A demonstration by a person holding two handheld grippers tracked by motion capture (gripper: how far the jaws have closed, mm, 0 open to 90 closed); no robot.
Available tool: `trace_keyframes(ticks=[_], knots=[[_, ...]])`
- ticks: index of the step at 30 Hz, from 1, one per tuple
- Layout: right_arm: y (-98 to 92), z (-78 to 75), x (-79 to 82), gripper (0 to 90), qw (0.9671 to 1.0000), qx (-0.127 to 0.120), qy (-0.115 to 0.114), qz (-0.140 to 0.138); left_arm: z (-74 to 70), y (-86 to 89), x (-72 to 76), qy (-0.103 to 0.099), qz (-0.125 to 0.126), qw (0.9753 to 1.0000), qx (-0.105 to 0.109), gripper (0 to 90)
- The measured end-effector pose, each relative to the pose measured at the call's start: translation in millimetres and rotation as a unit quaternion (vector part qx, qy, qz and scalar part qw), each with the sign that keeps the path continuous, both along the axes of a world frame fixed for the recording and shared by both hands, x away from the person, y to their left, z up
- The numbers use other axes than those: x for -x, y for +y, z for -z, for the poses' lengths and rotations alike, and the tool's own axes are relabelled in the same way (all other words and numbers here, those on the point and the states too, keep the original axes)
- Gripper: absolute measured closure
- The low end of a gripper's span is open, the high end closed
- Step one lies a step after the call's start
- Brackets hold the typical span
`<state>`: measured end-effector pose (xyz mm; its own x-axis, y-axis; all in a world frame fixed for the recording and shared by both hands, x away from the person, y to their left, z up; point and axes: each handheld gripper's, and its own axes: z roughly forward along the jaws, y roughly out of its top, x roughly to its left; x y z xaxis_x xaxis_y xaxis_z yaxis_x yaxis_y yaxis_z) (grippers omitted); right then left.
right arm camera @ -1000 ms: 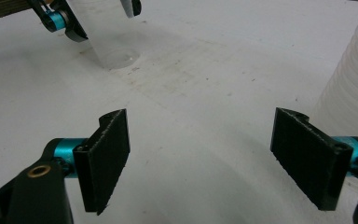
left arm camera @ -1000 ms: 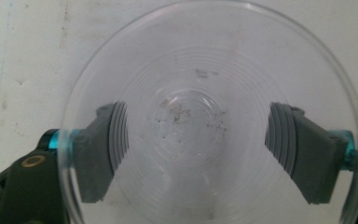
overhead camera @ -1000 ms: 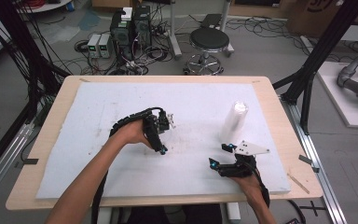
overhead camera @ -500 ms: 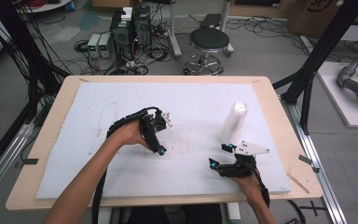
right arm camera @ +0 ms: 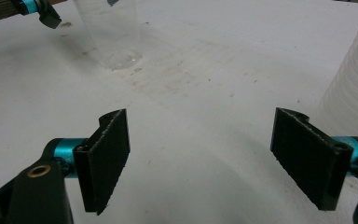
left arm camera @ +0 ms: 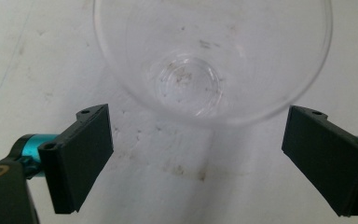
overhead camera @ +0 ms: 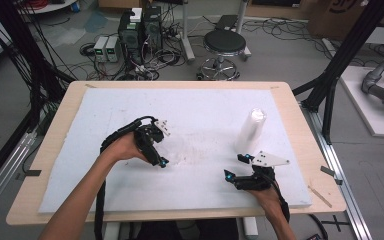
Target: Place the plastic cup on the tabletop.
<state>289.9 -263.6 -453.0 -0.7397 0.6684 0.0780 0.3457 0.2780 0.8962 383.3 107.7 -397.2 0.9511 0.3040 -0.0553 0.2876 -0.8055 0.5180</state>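
Observation:
A single clear plastic cup (left arm camera: 212, 60) stands upright on the white foam board (overhead camera: 205, 110). My left gripper (left arm camera: 196, 154) hovers over it, open, with its jaws wide on either side of the cup's near rim and touching nothing. In the high view the left gripper (overhead camera: 156, 150) sits left of centre, tilted downward in the person's hand. My right gripper (overhead camera: 236, 165) rests low near the front right, open and holding nothing. In the right gripper view (right arm camera: 200, 158) the clear cup (right arm camera: 114, 32) stands far ahead.
A tall stack of clear cups (overhead camera: 251, 130) stands just beyond the right gripper, and the stack (right arm camera: 354, 93) shows at the right edge of the right gripper view. The board lies on a wooden table (overhead camera: 300, 130). A stool (overhead camera: 224, 45) and cables are behind.
My left gripper has shifted slightly to the left over the cup. The right gripper has stayed where it was.

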Motion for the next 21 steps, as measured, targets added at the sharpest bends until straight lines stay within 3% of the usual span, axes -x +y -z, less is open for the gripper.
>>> trace_keyframes(ticks=[3, 6, 9, 12, 16, 19, 21], knots=[[-0.5, 0.2, -0.1, 19.3, 1.0000, 0.000, -0.004, 0.000, 2.3, 12.4, 7.0, 0.002, -0.010, 0.9998, 0.019, 8.6], [-1.2, 0.1, 0.7, 19.3, 1.0000, -0.003, -0.008, 0.003, 2.4, 26.5, 15.7, -0.010, -0.025, 0.9987, 0.043, 8.7], [-1.7, 0.0, 1.2, 19.3, 1.0000, -0.007, -0.004, 0.005, 2.6, 42.4, 27.1, -0.027, -0.041, 0.9966, 0.067, 8.9], [-1.9, -0.1, 2.6, 19.3, 0.9999, -0.005, -0.014, 0.004, 5.8, 60.8, 37.7, -0.037, -0.064, 0.9927, 0.095, 9.3], [-2.1, -0.1, 4.2, 19.3, 0.9997, -0.009, -0.021, 0.004, 15.4, 79.0, 51.8, -0.044, -0.105, 0.9858, 0.124, 9.8], [-2.5, 0.0, 4.0, 19.3, 0.9997, -0.009, -0.021, 0.004, 23.3, 90.3, 65.2, -0.063, -0.131, 0.9759, 0.163, 10.5], [-2.6, 0.1, 3.6, 19.3, 0.9997, -0.008, -0.023, 0.003, 29.9, 95.5, 72.8, -0.071, -0.149, 0.9700, 0.178, 10.7]])
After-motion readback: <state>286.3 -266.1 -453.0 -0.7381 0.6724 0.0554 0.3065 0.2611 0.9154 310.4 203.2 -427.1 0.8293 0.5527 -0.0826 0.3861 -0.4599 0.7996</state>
